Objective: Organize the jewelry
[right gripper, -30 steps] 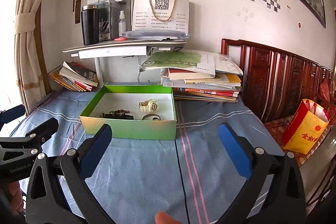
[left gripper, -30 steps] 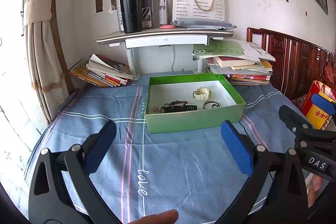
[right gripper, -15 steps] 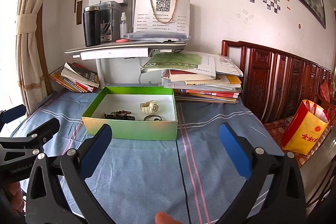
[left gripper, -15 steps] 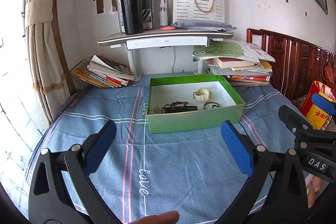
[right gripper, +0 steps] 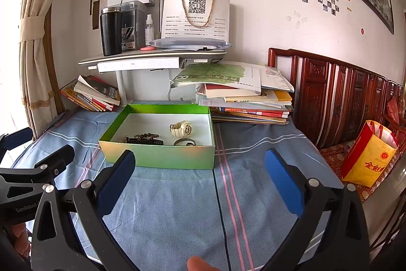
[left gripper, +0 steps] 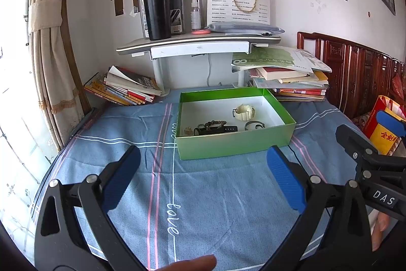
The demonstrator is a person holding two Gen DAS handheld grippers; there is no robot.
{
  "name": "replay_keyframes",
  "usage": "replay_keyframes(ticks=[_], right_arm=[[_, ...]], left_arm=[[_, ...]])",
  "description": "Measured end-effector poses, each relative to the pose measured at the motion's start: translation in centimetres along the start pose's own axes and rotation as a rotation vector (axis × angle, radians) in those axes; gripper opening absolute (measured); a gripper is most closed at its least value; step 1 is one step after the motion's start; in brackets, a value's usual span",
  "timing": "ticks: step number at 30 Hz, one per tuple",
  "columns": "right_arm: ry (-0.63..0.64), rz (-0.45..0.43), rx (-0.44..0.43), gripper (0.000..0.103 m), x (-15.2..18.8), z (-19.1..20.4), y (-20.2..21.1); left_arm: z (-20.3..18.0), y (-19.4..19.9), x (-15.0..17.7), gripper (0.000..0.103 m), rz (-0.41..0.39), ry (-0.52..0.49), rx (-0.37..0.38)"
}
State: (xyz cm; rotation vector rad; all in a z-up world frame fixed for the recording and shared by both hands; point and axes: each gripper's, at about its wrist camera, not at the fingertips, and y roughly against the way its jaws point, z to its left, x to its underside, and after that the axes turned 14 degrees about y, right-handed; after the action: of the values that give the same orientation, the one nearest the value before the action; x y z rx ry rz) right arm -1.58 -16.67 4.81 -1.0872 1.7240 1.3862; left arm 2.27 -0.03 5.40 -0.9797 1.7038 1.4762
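Observation:
A green box (left gripper: 236,141) (right gripper: 157,156) with a white inside sits on the blue cloth. Inside it lie a cream watch (left gripper: 243,112) (right gripper: 181,128), a brown bead bracelet (left gripper: 215,123) (right gripper: 147,136), a black band (left gripper: 215,130) (right gripper: 144,141) and a dark ring-shaped bangle (left gripper: 254,125) (right gripper: 185,142). My left gripper (left gripper: 203,182) hovers open over the cloth, short of the box, nothing between its blue pads. My right gripper (right gripper: 200,182) is open too, equally near the box front and empty.
Book stacks (left gripper: 289,83) (right gripper: 243,98) lie behind the box on the right, and leaning books (left gripper: 121,90) on the left. A small shelf (left gripper: 198,42) carries a black tumbler (left gripper: 156,13). A red-yellow bag (right gripper: 368,159) stands by the wooden bench (right gripper: 342,98) at right.
Both views have shifted slightly, with the box a little nearer the centre. Both grippers stay open and empty; the jewelry has not moved.

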Motion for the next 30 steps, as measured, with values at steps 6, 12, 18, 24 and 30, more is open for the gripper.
replay_keyframes(ticks=[6, 12, 18, 24, 30], right_arm=[[0.002, 0.0, -0.001, 0.1, 0.0, -0.11, -0.06], [0.002, 0.002, 0.0, 0.1, -0.02, -0.09, 0.0], [0.005, 0.008, -0.002, 0.1, 0.22, 0.24, -0.05], [0.004, 0.01, 0.0, 0.1, 0.34, 0.5, -0.06], [0.003, 0.011, 0.001, 0.1, 0.26, 0.49, -0.08]], left_arm=[[-0.04, 0.0, 0.02, 0.099, 0.0, -0.001, -0.004], [-0.03, -0.08, 0.05, 0.099, 0.004, -0.002, -0.006], [0.24, -0.02, -0.01, 0.099, 0.003, 0.002, -0.007], [0.3, -0.01, -0.01, 0.099, 0.003, 0.001, -0.008], [0.26, 0.14, 0.06, 0.099, 0.001, 0.001, -0.01]])
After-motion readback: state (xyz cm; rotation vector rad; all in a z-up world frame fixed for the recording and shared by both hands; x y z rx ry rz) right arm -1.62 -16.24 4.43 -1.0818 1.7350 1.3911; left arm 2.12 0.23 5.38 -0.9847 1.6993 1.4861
